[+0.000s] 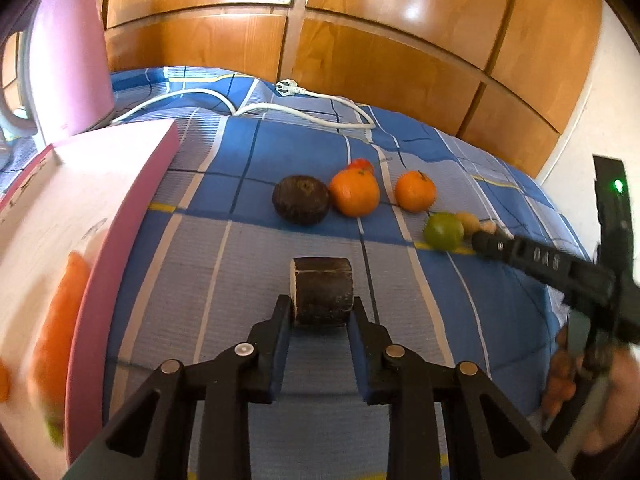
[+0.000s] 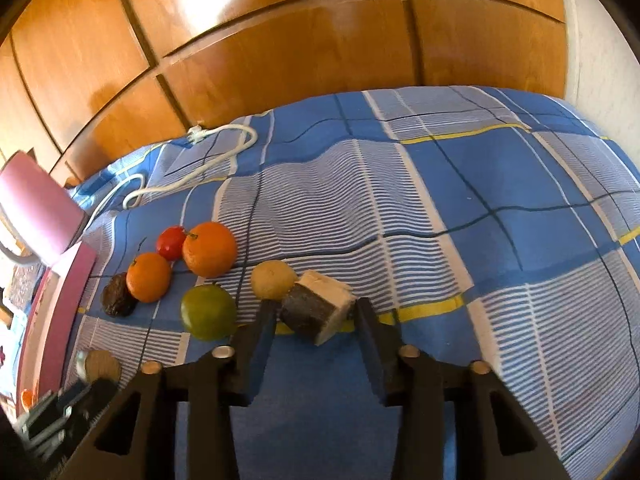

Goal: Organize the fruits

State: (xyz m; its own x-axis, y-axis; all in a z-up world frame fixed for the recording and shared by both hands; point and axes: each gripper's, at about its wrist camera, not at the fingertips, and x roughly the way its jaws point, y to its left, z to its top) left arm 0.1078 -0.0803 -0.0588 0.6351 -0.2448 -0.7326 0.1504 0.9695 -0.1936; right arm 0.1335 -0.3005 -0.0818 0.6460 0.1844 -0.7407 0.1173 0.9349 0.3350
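My left gripper [image 1: 322, 308] is shut on a dark brown cylindrical piece with a pale cut end [image 1: 322, 291], held over the bed. Beyond it lie a dark round fruit [image 1: 301, 199], two oranges [image 1: 355, 193] [image 1: 415, 191], a red fruit [image 1: 360, 165] and a green fruit [image 1: 444, 231]. My right gripper [image 2: 316, 312] is open, its fingers on either side of a dark wedge with pale cut faces [image 2: 316, 306] lying on the bed. Left of it are a green fruit [image 2: 208, 312], a tan round fruit [image 2: 273, 279], two oranges [image 2: 209, 248] [image 2: 148, 277], a red fruit [image 2: 171, 242] and a dark fruit [image 2: 117, 300].
The blue checked bedspread [image 2: 480, 200] covers the bed. A pink box with a white lid [image 1: 72, 240] stands at the left. A pink kettle [image 1: 68, 60] is behind it, with a white power cord [image 1: 280, 108]. Wooden wardrobe doors [image 1: 360, 40] rise behind the bed.
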